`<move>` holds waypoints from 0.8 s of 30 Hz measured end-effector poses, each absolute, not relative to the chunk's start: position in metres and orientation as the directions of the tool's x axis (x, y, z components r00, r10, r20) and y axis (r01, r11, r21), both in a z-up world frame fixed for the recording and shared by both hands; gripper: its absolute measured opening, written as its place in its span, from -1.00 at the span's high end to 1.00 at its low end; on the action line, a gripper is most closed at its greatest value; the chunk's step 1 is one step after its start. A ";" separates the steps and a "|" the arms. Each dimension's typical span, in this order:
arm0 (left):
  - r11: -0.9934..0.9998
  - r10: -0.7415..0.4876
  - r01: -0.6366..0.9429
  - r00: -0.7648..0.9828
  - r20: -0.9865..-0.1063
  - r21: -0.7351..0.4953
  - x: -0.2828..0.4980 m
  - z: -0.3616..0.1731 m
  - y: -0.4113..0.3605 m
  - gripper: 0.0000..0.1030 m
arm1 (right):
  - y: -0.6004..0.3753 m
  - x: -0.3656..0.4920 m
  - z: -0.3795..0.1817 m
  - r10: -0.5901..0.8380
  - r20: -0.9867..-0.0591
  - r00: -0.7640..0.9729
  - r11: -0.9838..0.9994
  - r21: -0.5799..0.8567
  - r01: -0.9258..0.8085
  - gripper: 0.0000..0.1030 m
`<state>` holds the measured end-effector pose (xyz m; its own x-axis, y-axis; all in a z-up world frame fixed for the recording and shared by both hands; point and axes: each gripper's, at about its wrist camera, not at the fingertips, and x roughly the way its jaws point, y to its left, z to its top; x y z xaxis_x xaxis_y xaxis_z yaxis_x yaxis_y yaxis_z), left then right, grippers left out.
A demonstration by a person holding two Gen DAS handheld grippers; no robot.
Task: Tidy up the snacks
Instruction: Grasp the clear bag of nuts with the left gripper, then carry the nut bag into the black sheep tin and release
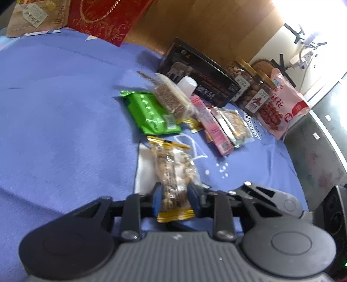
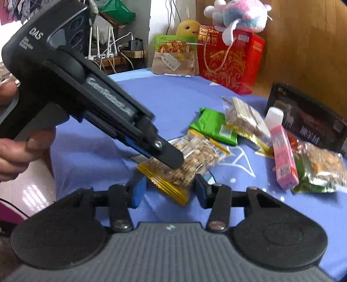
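My left gripper (image 1: 174, 200) is shut on a clear nut-bar packet with gold ends (image 1: 172, 173) and holds it just above the blue cloth. In the right wrist view the same packet (image 2: 190, 164) sits under the left gripper's black finger (image 2: 171, 155). My right gripper (image 2: 169, 191) is open, its blue pads on either side of the packet's near gold end, not touching it. Beyond lie a green packet (image 1: 149, 112), a wafer pack (image 1: 173, 97) and a pink bar (image 1: 212, 123).
A black box (image 1: 201, 78), nut jars (image 1: 249, 86) and a pink bag (image 1: 282, 106) stand at the back right. A red gift bag (image 2: 229, 60), a brown snack bag (image 2: 175, 56) and plush toys (image 2: 236, 15) stand at the far edge. A white napkin (image 1: 145, 171) lies under the held packet.
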<state>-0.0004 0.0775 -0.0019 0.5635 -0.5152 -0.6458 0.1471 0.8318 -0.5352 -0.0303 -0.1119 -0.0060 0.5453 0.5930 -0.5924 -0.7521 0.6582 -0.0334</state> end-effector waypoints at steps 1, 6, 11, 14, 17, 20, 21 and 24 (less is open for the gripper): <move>0.827 -0.523 0.154 0.563 -0.639 -0.541 0.000 0.002 0.077 0.54 | -0.114 -0.029 -0.006 0.589 -0.586 0.556 0.668 -0.034 -0.743 0.24; 0.839 -0.525 0.243 0.596 -0.608 -0.487 0.009 0.029 0.062 0.54 | -0.127 -0.023 0.009 0.583 -0.503 0.638 0.723 -0.037 -0.690 0.29; 0.826 -0.556 0.342 0.628 -0.545 -0.448 0.042 0.068 0.039 0.54 | -0.144 0.001 0.034 0.541 -0.399 0.740 0.777 -0.101 -0.622 0.29; 0.821 -0.567 0.391 0.645 -0.513 -0.416 0.082 0.089 0.020 0.54 | -0.154 0.034 0.047 0.494 -0.360 0.791 0.811 -0.135 -0.569 0.28; 0.819 -0.568 0.390 0.645 -0.510 -0.420 0.137 0.099 -0.001 0.54 | -0.167 0.087 0.057 0.453 -0.362 0.815 0.852 -0.095 -0.515 0.28; 0.817 -0.572 0.376 0.628 -0.528 -0.437 0.198 0.099 -0.020 0.53 | -0.179 0.139 0.056 0.415 -0.382 0.825 0.882 -0.051 -0.468 0.28; 0.816 -0.573 0.366 0.622 -0.534 -0.448 0.214 0.096 -0.024 0.53 | -0.184 0.155 0.054 0.409 -0.394 0.823 0.890 -0.025 -0.455 0.28; 0.824 -0.558 0.339 0.626 -0.545 -0.453 0.251 0.084 -0.036 0.52 | -0.202 0.190 0.047 0.413 -0.417 0.810 0.904 0.076 -0.421 0.28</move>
